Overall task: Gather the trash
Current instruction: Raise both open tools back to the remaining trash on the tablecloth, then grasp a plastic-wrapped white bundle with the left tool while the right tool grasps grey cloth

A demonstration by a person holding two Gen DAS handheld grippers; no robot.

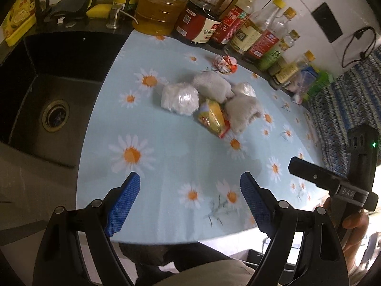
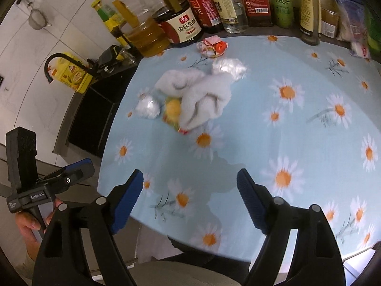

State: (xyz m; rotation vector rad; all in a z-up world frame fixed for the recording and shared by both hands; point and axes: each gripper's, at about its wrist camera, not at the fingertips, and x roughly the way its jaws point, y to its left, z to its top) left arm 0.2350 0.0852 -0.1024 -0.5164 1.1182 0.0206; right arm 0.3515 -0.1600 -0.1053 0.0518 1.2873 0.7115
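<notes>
A pile of trash lies mid-table on the daisy-print cloth (image 1: 166,157): a crinkled clear plastic wad (image 1: 179,98), crumpled grey-white tissues (image 1: 240,113), a yellow snack wrapper (image 1: 214,118) and, farther back, a red-and-white wrapper (image 1: 225,63). The same pile shows in the right wrist view: tissues (image 2: 202,95), plastic wad (image 2: 147,107), yellow wrapper (image 2: 172,110), red-and-white wrapper (image 2: 212,46). My left gripper (image 1: 189,180) is open and empty, short of the pile. My right gripper (image 2: 189,178) is open and empty, also short of it.
A black sink (image 1: 47,100) with a drain lies left of the cloth. Bottles of oil, soy sauce and vinegar (image 1: 202,21) line the back wall. A patterned cloth (image 1: 345,109) lies at right. The table's near edge is close under both grippers.
</notes>
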